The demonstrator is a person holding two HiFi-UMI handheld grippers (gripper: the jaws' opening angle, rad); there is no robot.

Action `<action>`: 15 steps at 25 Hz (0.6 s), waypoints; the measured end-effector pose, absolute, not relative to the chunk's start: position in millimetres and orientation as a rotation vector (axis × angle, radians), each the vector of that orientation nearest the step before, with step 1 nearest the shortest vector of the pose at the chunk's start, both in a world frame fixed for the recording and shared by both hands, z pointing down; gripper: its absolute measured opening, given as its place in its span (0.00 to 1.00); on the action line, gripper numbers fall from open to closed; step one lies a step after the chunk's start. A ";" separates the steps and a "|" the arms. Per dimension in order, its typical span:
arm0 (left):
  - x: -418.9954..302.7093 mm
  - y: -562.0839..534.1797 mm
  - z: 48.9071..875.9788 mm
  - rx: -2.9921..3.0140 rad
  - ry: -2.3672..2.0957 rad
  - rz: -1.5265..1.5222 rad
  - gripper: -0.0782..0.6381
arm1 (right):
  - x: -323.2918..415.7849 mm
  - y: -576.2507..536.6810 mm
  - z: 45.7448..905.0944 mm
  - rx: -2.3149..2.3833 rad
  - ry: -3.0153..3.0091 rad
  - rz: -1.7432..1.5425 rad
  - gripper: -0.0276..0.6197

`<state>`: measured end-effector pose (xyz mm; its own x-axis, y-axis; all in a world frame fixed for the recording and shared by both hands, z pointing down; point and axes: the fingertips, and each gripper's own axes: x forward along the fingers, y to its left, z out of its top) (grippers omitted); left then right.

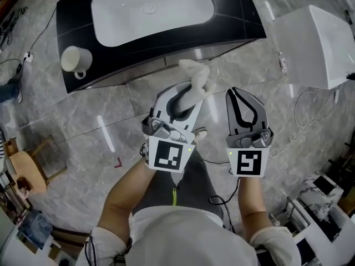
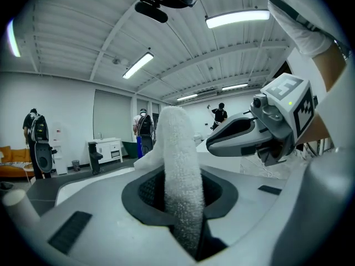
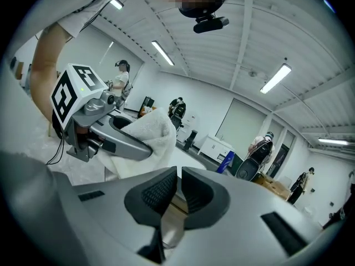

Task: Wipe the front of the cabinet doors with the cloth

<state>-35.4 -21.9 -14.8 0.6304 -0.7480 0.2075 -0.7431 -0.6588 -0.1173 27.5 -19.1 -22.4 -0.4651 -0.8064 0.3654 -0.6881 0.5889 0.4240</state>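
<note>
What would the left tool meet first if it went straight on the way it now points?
Probably the black cabinet, near its front edge. The cloth clamped in the left tool sticks out ahead, so it would touch first. Height is unclear: it may pass above the top.

The cloth [image 1: 197,75] is off-white, and the left gripper [image 1: 188,93] and right gripper [image 1: 244,96] are pale grey with black jaw linings, each with a white cube [image 1: 166,154] printed with black square markers. The cabinet [image 1: 247,24] top is glossy black around a white basin [image 1: 150,10], with a cream mug [image 1: 75,60] on it. The floor [image 1: 83,121] is grey marble with paler veins.
</note>
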 end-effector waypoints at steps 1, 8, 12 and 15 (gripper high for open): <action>-34.8 -21.0 -22.7 -2.810 1.290 -0.360 0.25 | 28.0 -18.3 -30.4 1.189 -2.288 -0.298 0.12; -35.4 -15.3 -80.7 -2.712 1.273 -0.348 0.25 | 32.9 -11.4 -87.0 1.196 -2.280 -0.346 0.12; -31.6 -8.7 -109.0 -2.641 1.225 -0.359 0.25 | 34.2 -7.1 -114.7 1.194 -2.282 -0.374 0.12; -27.1 -4.1 -130.1 -2.603 1.200 -0.364 0.25 | 37.1 -3.0 -133.3 1.180 -2.285 -0.391 0.12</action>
<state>-27.1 -4.1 -130.1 0.6293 -0.7679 0.1195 -0.7049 -0.6288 -0.3284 37.1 -3.0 -133.3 -0.4751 -0.8176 0.3252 -0.6630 0.5757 0.4786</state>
